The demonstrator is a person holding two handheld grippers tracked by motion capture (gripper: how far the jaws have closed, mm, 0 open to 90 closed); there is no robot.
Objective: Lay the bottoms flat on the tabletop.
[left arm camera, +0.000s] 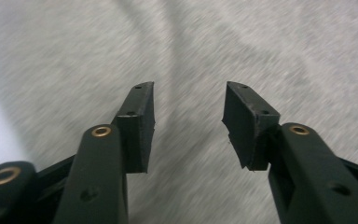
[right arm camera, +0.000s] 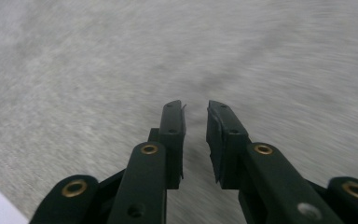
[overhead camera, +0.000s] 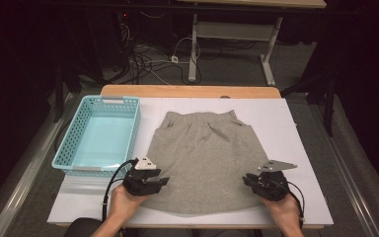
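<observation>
The grey skirt (overhead camera: 202, 160) lies flat mid-frame; a blue basket (overhead camera: 101, 136) sits upper left. The left gripper (overhead camera: 164, 181) gapes empty; the right gripper (overhead camera: 246, 178) stands narrowly parted, gripping nothing. Best to pinch both lower corners evenly before folding.

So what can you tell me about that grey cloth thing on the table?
The grey skirt looks like soft, heathered knit fabric. It lies spread flat on the white table top, gathered waistband at the far edge, wider hem toward the person. Faint folds run down from the waist, with what look like pocket slits at each upper side. A turquoise basket sits to its left, apart from it. The left hand-held gripper and right hand-held gripper sit at its lower corners, jaws parted over the cloth.
</observation>
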